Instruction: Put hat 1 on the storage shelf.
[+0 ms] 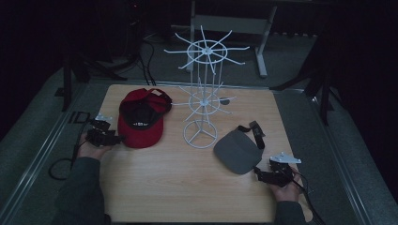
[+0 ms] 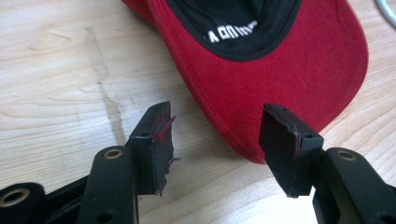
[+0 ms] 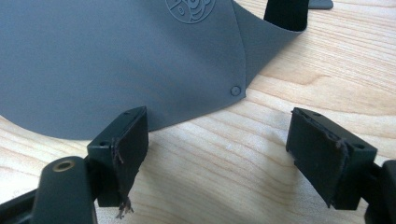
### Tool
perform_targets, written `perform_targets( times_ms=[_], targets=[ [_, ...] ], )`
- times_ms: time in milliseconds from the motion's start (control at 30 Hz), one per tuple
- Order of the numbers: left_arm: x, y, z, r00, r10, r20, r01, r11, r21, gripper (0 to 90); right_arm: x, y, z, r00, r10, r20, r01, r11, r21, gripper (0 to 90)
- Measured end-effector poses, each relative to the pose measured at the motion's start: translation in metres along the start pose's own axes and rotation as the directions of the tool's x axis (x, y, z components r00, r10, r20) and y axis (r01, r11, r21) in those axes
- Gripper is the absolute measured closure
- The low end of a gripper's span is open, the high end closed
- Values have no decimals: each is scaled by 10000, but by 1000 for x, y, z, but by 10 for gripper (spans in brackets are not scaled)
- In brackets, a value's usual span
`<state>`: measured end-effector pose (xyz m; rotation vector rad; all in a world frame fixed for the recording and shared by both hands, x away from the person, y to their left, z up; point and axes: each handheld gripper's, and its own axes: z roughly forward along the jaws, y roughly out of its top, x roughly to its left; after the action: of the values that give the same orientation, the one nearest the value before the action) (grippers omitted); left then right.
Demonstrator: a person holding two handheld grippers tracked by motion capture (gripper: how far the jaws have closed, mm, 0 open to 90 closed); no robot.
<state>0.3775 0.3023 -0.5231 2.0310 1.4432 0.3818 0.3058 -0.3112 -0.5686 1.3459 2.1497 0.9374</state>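
Your left claw [image 2: 215, 140] gapes wide at the stitched brim of the red cloth cap [image 1: 140, 119], lying upturned on the woodgrain worktop [image 1: 187, 187]. Your right claw [image 3: 217, 149] gapes beside the smooth grey cap [image 1: 237, 152].

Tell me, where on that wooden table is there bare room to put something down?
The widest bare patch of the light wooden table is its near middle, between the two grippers. The far right corner behind the grey cap is bare too. It is crowded mid-table, where the red baseball cap, white wire rack and grey cap sit close together.
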Motion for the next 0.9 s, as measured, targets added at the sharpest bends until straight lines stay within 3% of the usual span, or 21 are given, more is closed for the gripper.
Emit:
perform_targets(
  times_ms=[133,500,900],
  targets=[
    [-2,2,8,9987,-167,481,162,9998,105,457,0,0,0,10000,0,-1,0,10000,-1,208],
    [-18,6,15,9917,192,1269,-236,9992,327,507,0,0,0,10000,5,-1,-5,10000,2,208],
    [-31,12,41,9852,98,1711,-226,9971,728,500,0,0,0,10000,6,-3,-6,10000,1,208]
  ],
)
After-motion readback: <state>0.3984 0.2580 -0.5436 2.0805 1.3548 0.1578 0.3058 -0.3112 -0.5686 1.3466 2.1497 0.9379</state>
